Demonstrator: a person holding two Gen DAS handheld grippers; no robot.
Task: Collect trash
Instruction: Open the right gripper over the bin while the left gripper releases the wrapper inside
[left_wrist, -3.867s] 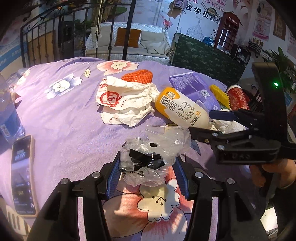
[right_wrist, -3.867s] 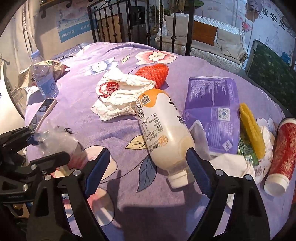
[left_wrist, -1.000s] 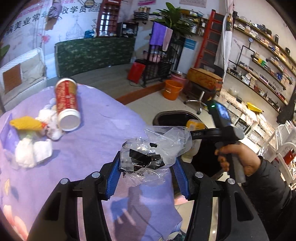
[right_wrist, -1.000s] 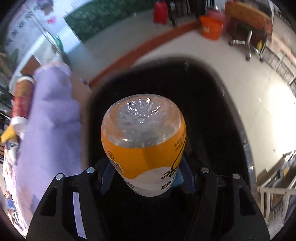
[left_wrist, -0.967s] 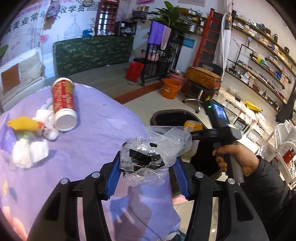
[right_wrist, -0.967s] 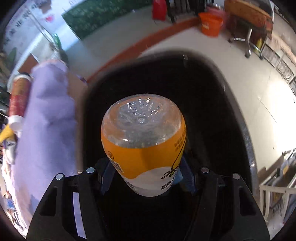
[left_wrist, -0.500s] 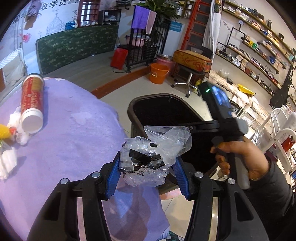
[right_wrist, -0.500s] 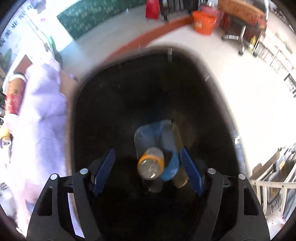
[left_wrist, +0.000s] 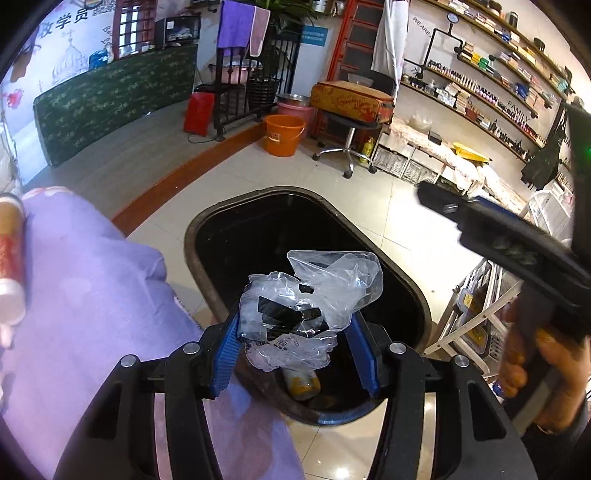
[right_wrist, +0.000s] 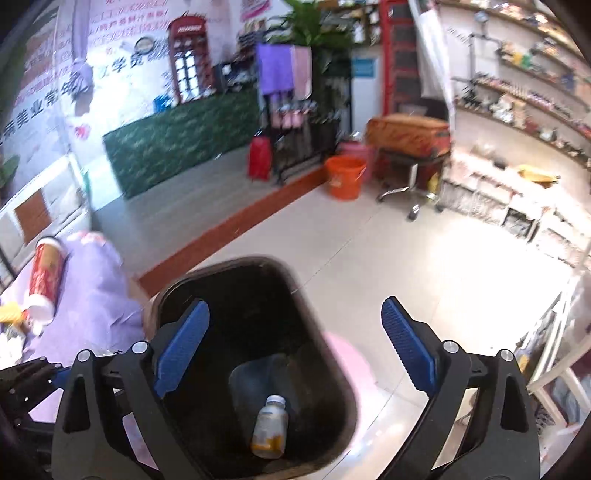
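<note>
Dropped since earlier, the bottle (right_wrist: 269, 428) lies in the bin (left_wrist: 413, 295); right gripper (right_wrist: 295, 343) jaws just opened, empty. Left gripper (left_wrist: 295, 354) clamps the wrapper (left_wrist: 306, 310) above it; the can (right_wrist: 46, 277) remains.

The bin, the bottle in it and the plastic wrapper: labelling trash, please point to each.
bin (right_wrist: 207, 275): right wrist view, far rim.
bottle (right_wrist: 269, 428): right wrist view, its label.
plastic wrapper (left_wrist: 310, 306): left wrist view, crumpled middle.
</note>
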